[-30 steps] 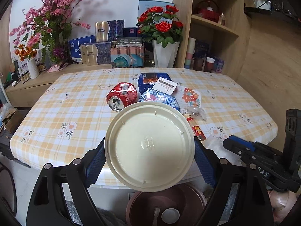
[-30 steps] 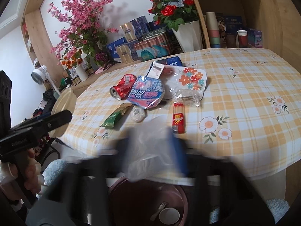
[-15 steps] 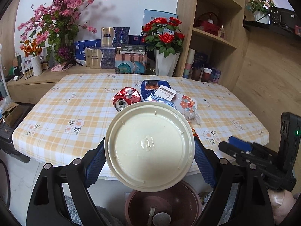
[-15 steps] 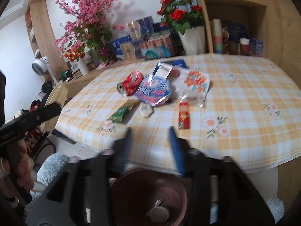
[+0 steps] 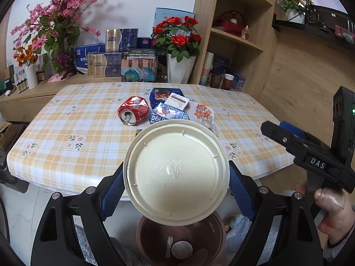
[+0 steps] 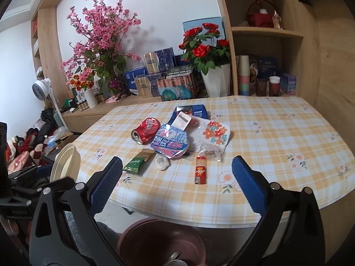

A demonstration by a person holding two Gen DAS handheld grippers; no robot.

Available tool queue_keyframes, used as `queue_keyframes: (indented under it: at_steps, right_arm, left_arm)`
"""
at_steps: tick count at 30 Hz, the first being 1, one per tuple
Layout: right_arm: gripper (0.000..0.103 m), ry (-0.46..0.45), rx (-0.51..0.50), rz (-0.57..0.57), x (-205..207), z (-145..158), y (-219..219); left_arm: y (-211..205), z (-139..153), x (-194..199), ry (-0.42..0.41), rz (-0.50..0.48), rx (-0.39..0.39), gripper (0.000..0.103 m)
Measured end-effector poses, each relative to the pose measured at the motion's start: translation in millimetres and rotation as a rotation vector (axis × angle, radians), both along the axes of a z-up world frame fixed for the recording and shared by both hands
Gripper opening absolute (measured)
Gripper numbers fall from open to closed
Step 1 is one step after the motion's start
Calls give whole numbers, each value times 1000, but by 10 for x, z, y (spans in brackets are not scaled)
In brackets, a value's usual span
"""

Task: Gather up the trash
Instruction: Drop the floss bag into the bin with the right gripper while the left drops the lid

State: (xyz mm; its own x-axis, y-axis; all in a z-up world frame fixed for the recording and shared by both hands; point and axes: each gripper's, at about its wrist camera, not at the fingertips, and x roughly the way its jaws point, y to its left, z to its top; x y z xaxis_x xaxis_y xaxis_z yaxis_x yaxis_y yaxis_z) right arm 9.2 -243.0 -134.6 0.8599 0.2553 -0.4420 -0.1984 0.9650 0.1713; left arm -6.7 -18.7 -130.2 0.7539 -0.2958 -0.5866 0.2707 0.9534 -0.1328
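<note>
The left gripper (image 5: 176, 178) clamps the lid (image 5: 176, 173) above the bin (image 5: 180, 239). The right gripper (image 6: 176, 181), jaws just opened, is empty; wrappers (image 6: 169, 141) lie at 12 o'clock. Risk: an off-centre release drops the lid onto the floor.

White wall (image 6: 166, 6), wooden shelves (image 6: 266, 32), checked table (image 6: 277, 133).

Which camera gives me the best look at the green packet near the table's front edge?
The right wrist view: the green packet lies in plain sight on the checked tablecloth, just beyond the crushed red can. In the left wrist view the cream lid, held in the left gripper, hides it.
</note>
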Motion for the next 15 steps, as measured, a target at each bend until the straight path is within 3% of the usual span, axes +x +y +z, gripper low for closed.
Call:
queue_keyframes:
  at_steps: [9, 15]
  right_arm:
    - [97, 29, -6, -10, -4, -53, -60]
    - [97, 23, -16, -17, -13, -80, -76]
  left_arm:
    - [-139, -152, -69, 65, -77, -4, 87]
    - [-116, -198, -56, 82, -67, -15, 89]
